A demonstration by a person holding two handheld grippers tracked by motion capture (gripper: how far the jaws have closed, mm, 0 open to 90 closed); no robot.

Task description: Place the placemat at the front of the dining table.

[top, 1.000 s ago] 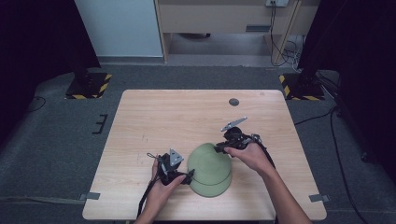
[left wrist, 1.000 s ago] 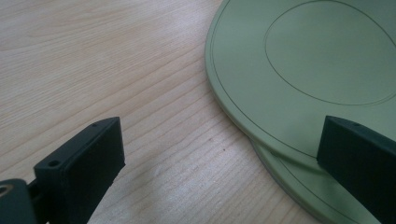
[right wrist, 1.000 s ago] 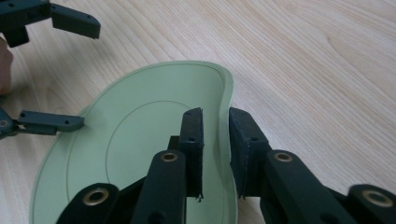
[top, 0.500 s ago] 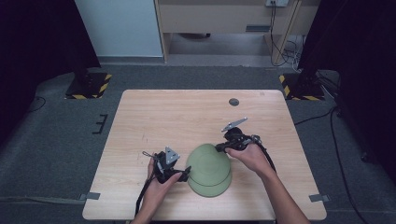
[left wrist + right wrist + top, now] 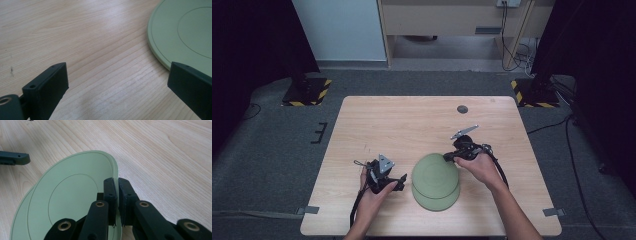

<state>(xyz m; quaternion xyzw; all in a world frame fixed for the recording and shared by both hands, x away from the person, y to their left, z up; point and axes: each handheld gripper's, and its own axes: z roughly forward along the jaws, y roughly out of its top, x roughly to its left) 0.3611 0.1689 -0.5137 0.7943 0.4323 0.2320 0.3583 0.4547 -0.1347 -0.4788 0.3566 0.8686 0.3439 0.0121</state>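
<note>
1. High view: a person sits at a pale wooden tabletop (image 5: 422, 125) with a hand-held gripper in each hand. Two green plates lie stacked near the front edge, between the hands. The upper plate (image 5: 434, 172) sits shifted toward the far side of the lower plate (image 5: 437, 200), so a crescent of the lower one shows at the near side. The right gripper (image 5: 451, 156) has its fingers clamped on the upper plate's far right rim, probably to lift it off the stack. The left gripper (image 5: 403, 183) rests just left of the plates, clear of them, fingers pointing their way. A small dark round disc (image 5: 462, 109) lies well apart near the far edge; nothing stands between the grippers and the plates. Beyond the tabletop are grey floor and two stands with yellow-and-black striped bases.

2. Left gripper view: the two black fingers (image 5: 47, 85) stand wide apart with only bare wood between them. A green plate's edge (image 5: 180, 37) curves in at the upper right, beside the right-hand finger but not between the two. The hand seems to wait, ready to steady the stack.

3. Right gripper view: the fingers (image 5: 110, 192) are pressed together on the thin rim of the upper plate, which tilts up off the lower plate; that one's edge (image 5: 18, 211) peeks out at the left. The tip of the other gripper (image 5: 15, 158) shows at the far left.
</note>
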